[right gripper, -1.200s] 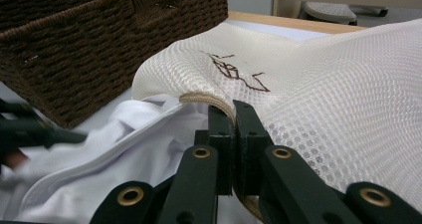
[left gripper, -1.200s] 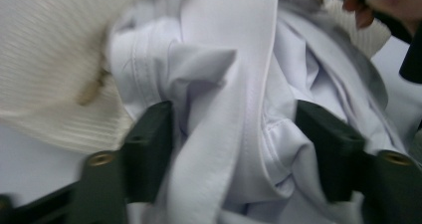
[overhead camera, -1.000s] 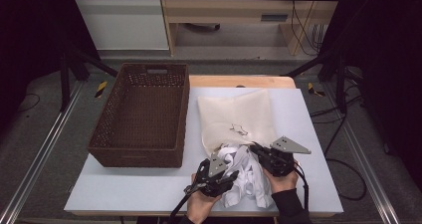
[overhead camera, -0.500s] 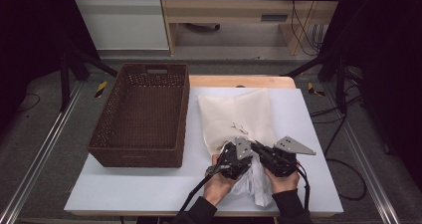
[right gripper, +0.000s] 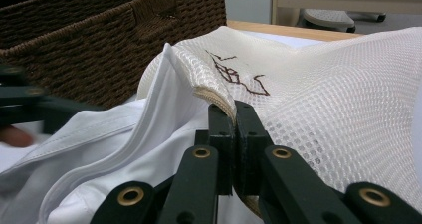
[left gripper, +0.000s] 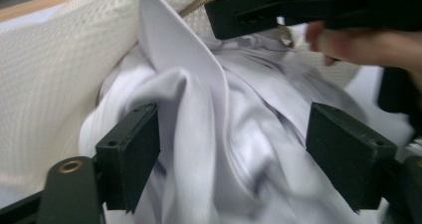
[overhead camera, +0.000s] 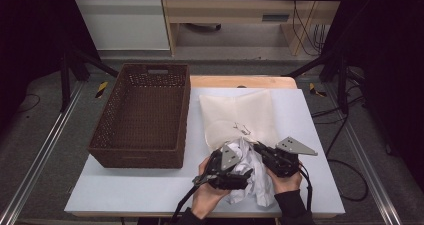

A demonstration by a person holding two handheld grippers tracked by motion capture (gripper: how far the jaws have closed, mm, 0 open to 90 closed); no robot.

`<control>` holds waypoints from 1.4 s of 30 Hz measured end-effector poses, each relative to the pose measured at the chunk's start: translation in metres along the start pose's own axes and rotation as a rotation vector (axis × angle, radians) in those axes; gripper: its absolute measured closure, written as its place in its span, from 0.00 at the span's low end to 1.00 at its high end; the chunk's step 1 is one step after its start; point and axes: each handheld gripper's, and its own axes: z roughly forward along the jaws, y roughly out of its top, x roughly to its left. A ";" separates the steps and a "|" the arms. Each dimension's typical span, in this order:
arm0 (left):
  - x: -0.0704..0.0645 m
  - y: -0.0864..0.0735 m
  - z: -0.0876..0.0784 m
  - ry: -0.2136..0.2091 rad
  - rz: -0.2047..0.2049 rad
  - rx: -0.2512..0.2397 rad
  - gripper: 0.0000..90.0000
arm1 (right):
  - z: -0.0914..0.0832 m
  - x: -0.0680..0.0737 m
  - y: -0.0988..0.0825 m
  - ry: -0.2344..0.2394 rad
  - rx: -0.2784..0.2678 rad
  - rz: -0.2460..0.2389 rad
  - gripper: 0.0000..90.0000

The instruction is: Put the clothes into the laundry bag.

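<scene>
A pale blue table top stands on a grey floor with dark frame rails, a wooden desk behind; a brown wicker basket sits left of centre. At lower centre the right gripper is clamped on the rim of the cream mesh bag, while the left gripper, jaws just opened wide, straddles the white shirt unpinched

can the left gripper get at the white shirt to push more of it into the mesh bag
Probably yes. The left gripper has just opened, its fingers astride the white shirt without pressing it. The right gripper pinches the mesh bag rim, holding the mouth up.
</scene>
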 end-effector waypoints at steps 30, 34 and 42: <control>0.012 0.011 0.067 0.105 0.068 0.170 0.84 | -0.012 0.003 0.008 0.029 -0.040 0.014 0.98; 0.030 0.002 0.074 0.063 -0.014 0.137 0.82 | -0.009 0.006 0.007 0.027 -0.026 -0.001 0.98; 0.024 -0.008 0.027 0.008 -0.065 0.004 0.35 | -0.002 0.000 0.000 0.001 0.008 0.001 0.98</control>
